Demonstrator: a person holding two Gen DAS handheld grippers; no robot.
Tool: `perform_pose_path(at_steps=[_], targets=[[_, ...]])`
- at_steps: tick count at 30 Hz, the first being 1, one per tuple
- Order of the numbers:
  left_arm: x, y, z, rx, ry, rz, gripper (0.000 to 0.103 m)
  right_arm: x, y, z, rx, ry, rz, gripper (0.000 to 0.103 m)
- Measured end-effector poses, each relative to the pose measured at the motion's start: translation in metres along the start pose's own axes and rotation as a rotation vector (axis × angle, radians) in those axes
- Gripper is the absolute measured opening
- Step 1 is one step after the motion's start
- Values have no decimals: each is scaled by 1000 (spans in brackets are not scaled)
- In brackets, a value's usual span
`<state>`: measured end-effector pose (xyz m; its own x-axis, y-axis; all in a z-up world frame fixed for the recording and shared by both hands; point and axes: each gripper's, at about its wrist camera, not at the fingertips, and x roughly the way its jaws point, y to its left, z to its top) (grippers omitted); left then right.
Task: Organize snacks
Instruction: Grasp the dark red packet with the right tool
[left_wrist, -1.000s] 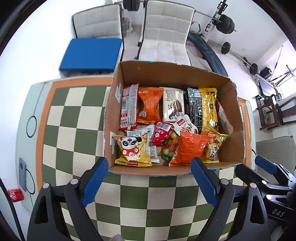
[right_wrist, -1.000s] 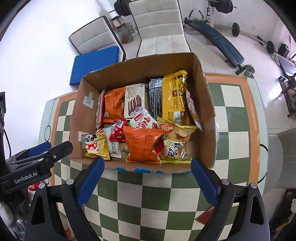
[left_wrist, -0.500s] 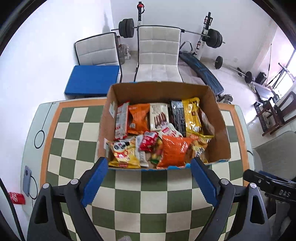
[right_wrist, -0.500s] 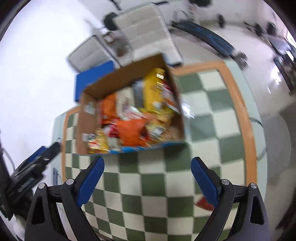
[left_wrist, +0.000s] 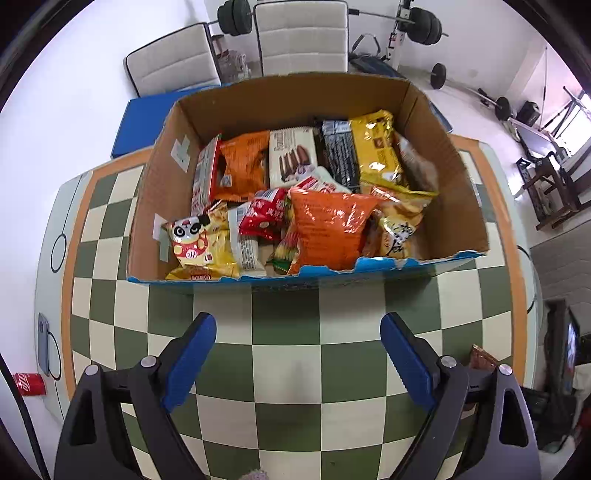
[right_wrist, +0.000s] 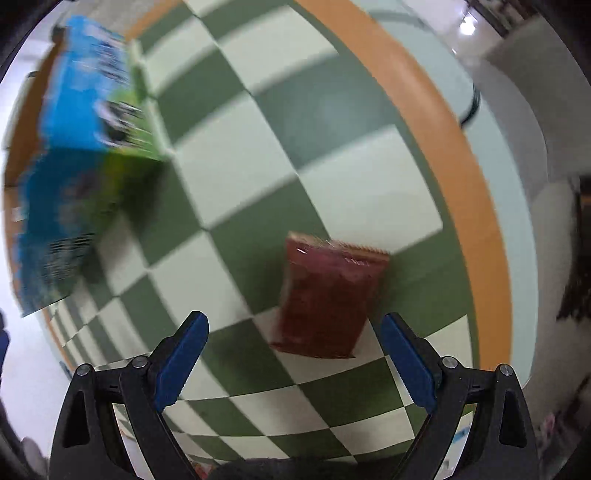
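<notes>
A cardboard box (left_wrist: 458, 192) full of snack packets stands on the checkered table; an orange bag (left_wrist: 325, 229) and a panda packet (left_wrist: 195, 243) lie at its front. My left gripper (left_wrist: 298, 354) is open and empty, a short way in front of the box. In the right wrist view a dark red snack packet (right_wrist: 328, 299) lies flat on the table near the orange border. My right gripper (right_wrist: 295, 354) is open and empty just in front of it. The box's blue and green outer side (right_wrist: 74, 155) shows blurred at the left.
A corner of the red packet (left_wrist: 482, 360) shows at the table's right front in the left wrist view. A red can (left_wrist: 27, 384) lies on the floor at the left. White chairs (left_wrist: 301, 37), a blue pad (left_wrist: 136, 122) and gym weights stand behind the table.
My right gripper has swung right and down from the box to the dark red packet on the table. My left gripper has come a little closer to the box again after drawing back.
</notes>
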<state>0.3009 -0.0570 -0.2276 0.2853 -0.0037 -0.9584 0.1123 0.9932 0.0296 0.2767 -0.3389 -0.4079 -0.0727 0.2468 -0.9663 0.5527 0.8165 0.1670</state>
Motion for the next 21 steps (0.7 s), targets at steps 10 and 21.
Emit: perform_pose_path(at_steps=[10,21], targets=[[12,9,3,-24,27,0,91,32,-6,-7,15,11,-82,82],[9,16,6,-32,21,-23,91,33,26,-33,-165,-69,-176,62]])
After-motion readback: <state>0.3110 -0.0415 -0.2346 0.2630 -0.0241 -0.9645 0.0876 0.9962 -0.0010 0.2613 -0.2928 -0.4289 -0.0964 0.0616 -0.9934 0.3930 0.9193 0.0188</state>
